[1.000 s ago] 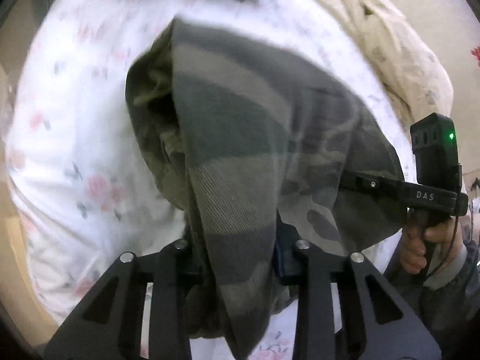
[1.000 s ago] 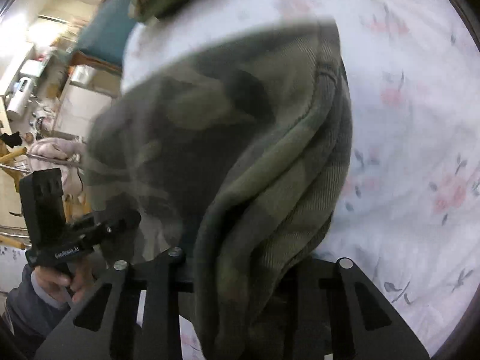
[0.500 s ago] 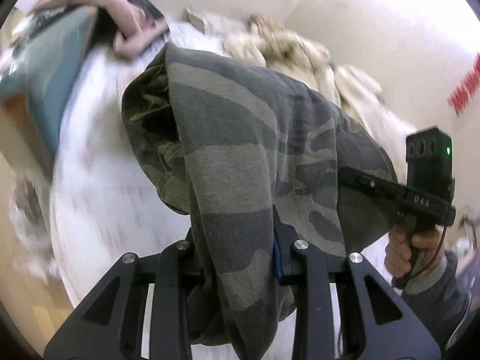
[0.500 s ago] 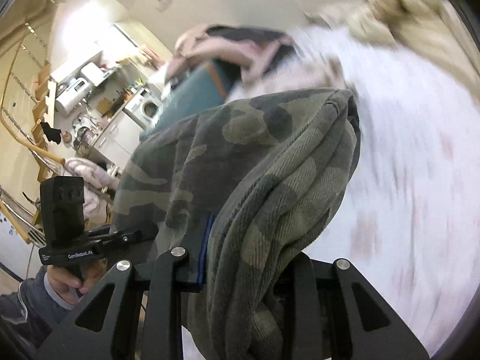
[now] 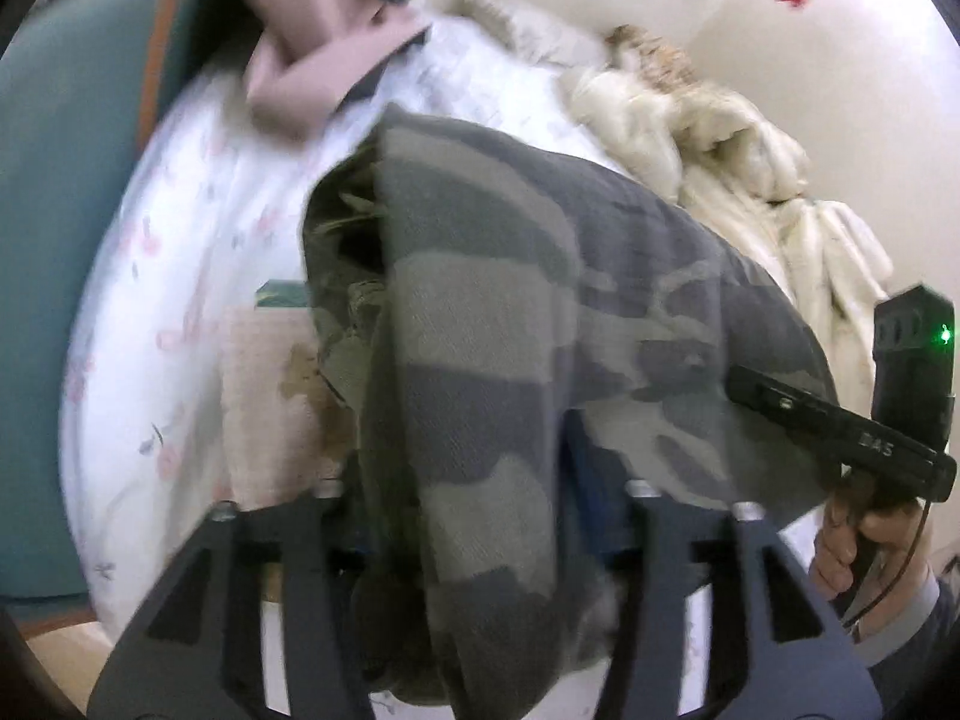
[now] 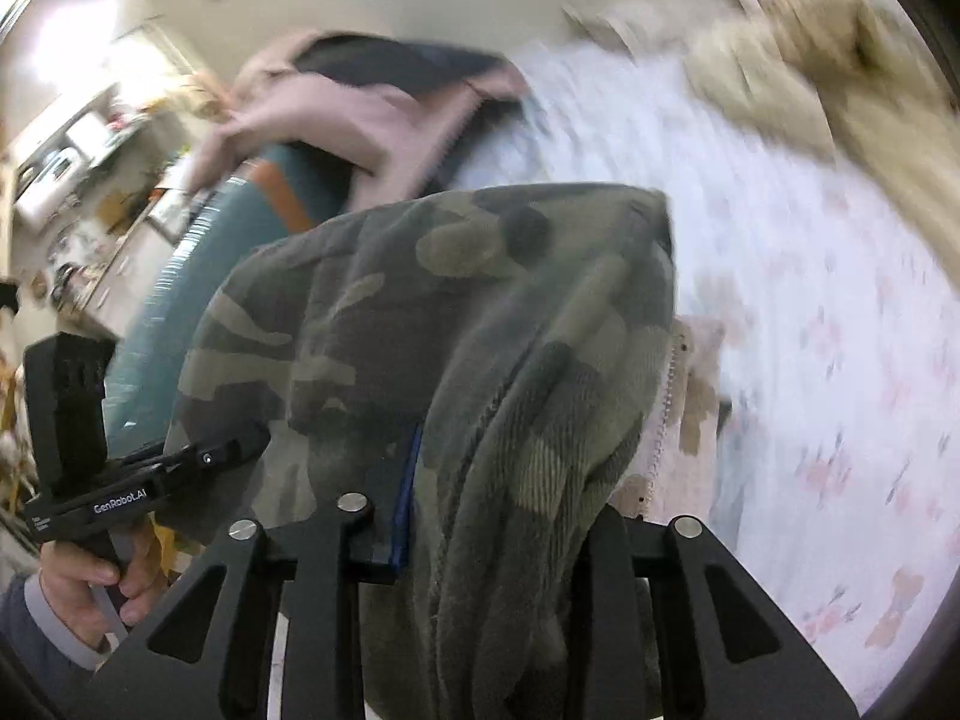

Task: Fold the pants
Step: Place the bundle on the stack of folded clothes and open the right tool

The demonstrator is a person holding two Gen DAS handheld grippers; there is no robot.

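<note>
1. The camouflage pants [image 5: 510, 312], folded into a thick bundle, hang between the two claws above the bed [image 5: 198, 228], with the long axis running from one claw to the other.
2. The left claw [image 5: 480, 516] has just been opening; the cloth is between its jaws, and the grip looks loosened.
3. The right claw [image 6: 492, 534] has just been opening too, with cloth draped through it.
4. Both claws are equally near, each at one end.
</note>
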